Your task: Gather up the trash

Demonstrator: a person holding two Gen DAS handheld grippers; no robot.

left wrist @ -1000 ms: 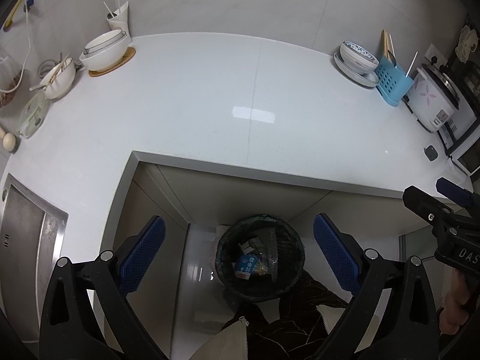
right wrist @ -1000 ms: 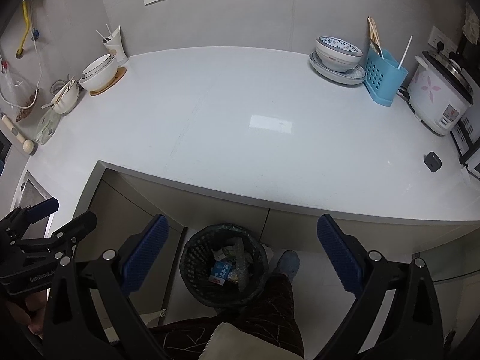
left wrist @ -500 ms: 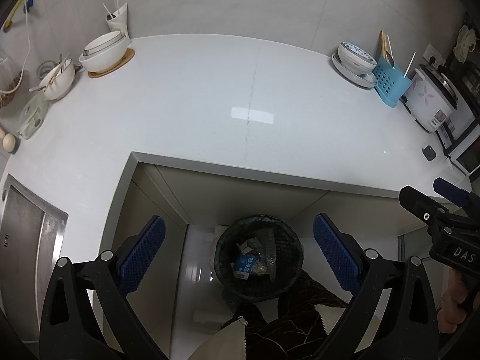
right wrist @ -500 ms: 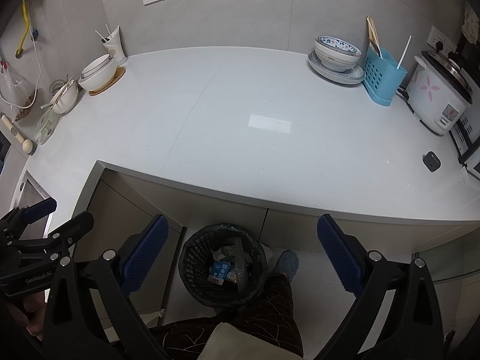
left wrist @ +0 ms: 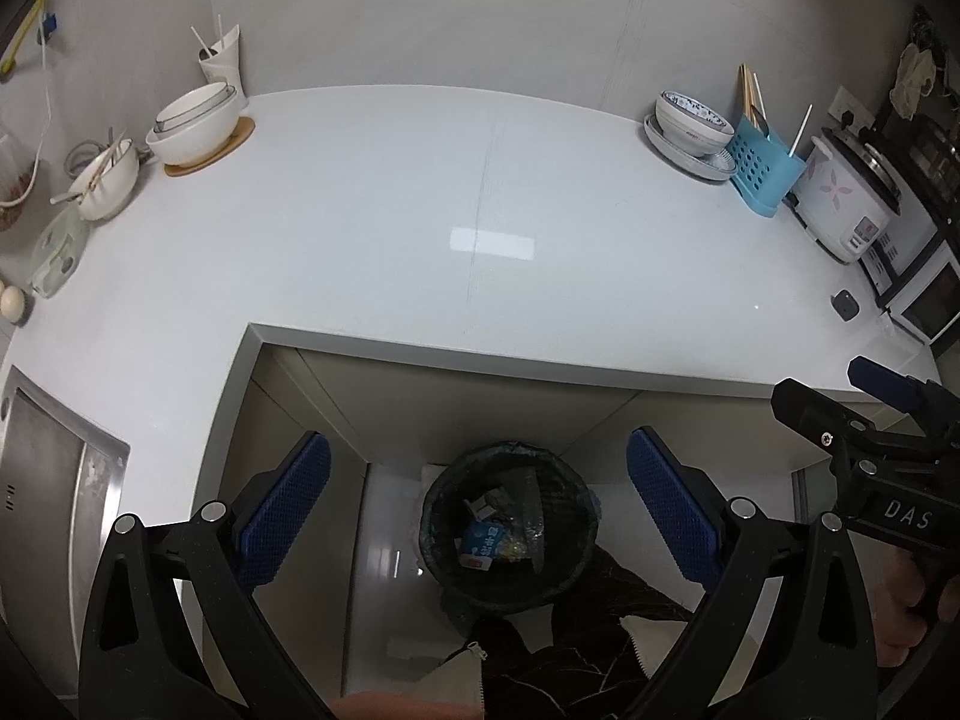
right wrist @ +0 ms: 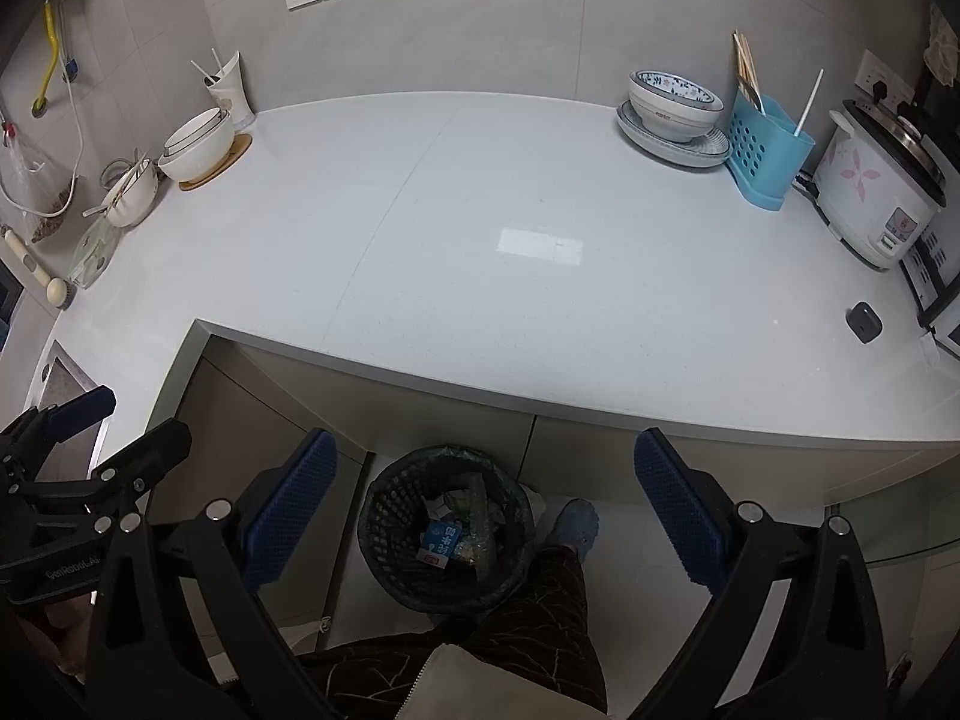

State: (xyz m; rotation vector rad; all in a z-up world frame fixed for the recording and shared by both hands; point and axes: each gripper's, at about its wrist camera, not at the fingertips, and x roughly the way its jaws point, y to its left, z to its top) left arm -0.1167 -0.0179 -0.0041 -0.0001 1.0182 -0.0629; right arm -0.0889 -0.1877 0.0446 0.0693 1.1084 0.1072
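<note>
A black mesh trash bin [left wrist: 510, 531] stands on the floor below the counter edge; it also shows in the right wrist view [right wrist: 445, 525]. Inside lie a blue and white carton [left wrist: 482, 546] and crumpled clear wrappers [right wrist: 474, 522]. My left gripper [left wrist: 478, 507] is open and empty, held above the bin. My right gripper [right wrist: 485, 513] is open and empty, also above the bin. Each gripper shows at the edge of the other's view, the right [left wrist: 870, 420] and the left [right wrist: 90, 444].
The white counter [right wrist: 480, 228] holds bowls [right wrist: 198, 144] and a cup of straws [right wrist: 227, 90] at the back left, a bowl on plates [right wrist: 672, 105], a blue utensil holder [right wrist: 765, 150] and a rice cooker [right wrist: 876, 180] at the right. A sink [left wrist: 42, 480] lies left.
Both grippers have drifted slightly back from the counter; the view of the bin and counter shifts a little. Both stay open and empty.
</note>
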